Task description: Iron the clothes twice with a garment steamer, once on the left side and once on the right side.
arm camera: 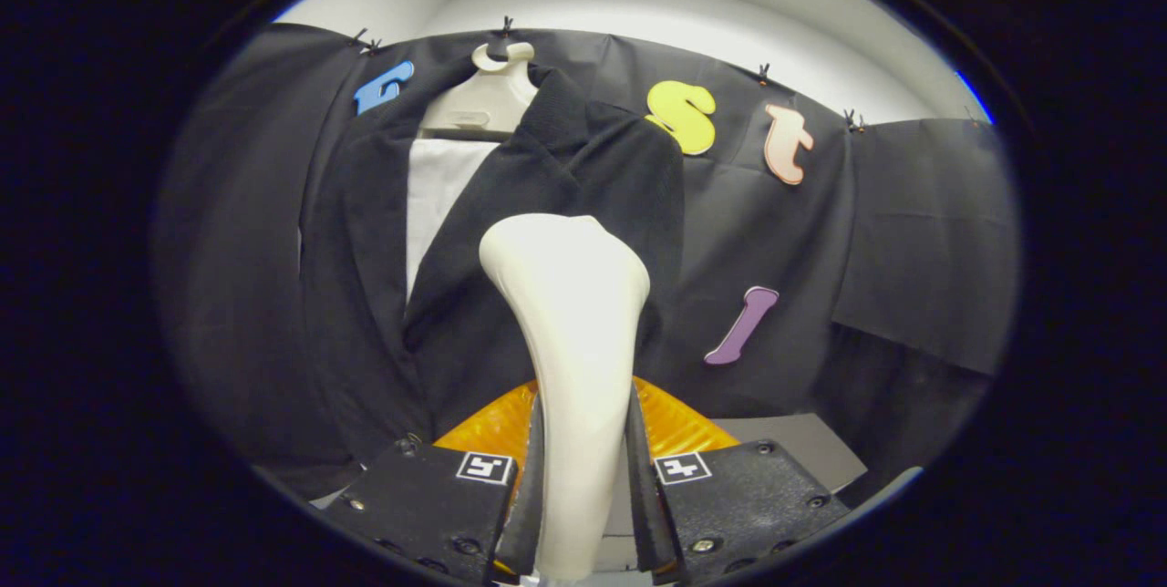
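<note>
Steamer up against the jacket

The gripper was clamped on the white garment steamer, both fingers pressing its handle, head against the dark jacket on its hanger.

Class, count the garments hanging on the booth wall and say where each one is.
1: a dark jacket on a pale hanger, beyond the steamer that the gripper's fingers clamp. Others may be hidden.
</note>
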